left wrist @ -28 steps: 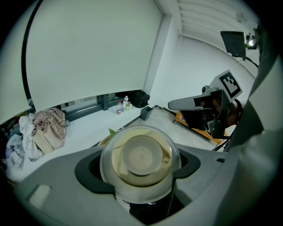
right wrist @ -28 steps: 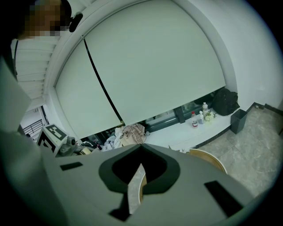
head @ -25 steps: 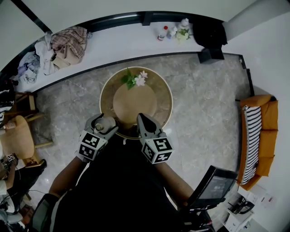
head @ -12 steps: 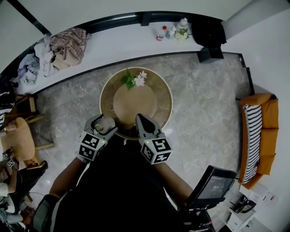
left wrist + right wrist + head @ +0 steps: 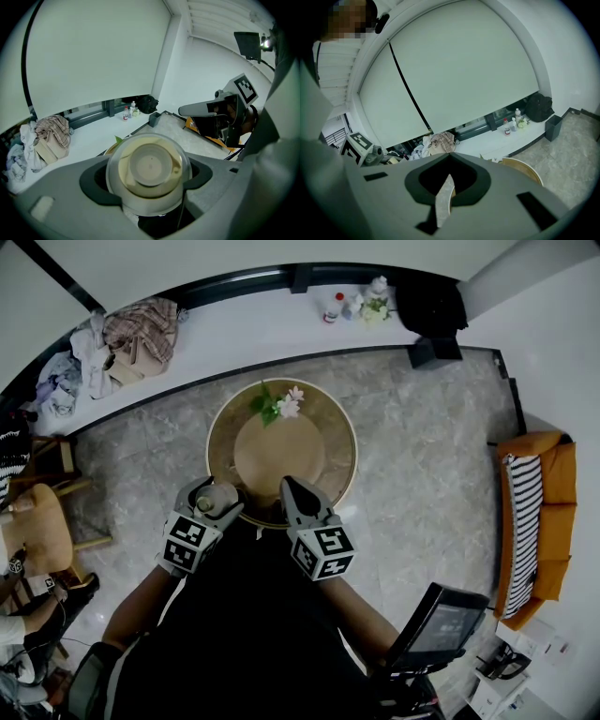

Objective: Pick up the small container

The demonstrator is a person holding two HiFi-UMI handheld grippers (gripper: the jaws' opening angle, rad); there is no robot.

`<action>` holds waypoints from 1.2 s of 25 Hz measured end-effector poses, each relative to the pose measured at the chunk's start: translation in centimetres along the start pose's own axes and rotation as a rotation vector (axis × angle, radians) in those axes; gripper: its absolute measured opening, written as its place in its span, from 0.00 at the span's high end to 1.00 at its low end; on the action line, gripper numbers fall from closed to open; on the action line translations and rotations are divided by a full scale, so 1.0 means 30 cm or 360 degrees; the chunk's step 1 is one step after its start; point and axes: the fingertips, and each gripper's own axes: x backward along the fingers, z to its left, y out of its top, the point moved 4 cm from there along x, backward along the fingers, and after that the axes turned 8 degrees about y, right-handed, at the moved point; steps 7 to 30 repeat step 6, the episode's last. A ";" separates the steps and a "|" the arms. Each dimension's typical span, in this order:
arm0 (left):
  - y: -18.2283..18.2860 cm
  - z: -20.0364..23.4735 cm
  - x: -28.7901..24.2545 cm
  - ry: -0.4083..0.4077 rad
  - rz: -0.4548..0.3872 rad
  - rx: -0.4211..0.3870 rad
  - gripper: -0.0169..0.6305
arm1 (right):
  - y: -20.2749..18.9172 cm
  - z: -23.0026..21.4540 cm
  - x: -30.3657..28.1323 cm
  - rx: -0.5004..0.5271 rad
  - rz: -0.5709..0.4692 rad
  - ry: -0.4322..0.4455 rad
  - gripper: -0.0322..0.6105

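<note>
Left tool near left, jaws clamped on small container, right tool beside it, jaws pressed together, both pointing far.

Small container in left hand-held gripper

Flowers on round table; orange sofa

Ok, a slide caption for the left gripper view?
Left gripper shut on the small container, seen end-on between its jaws.
</note>
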 end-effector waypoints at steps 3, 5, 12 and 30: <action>-0.008 0.005 -0.004 -0.0003 0.0003 0.0001 0.46 | -0.001 0.002 -0.006 0.0001 0.0003 0.0001 0.96; -0.014 0.005 -0.006 -0.0011 0.0013 0.0010 0.46 | -0.001 0.003 -0.009 0.0001 0.0003 0.0001 0.96; -0.017 0.005 -0.006 -0.0016 0.0018 0.0015 0.46 | -0.001 0.004 -0.011 0.0001 0.0003 0.0001 0.96; -0.017 0.005 -0.006 -0.0016 0.0018 0.0015 0.46 | -0.001 0.004 -0.011 0.0001 0.0003 0.0001 0.96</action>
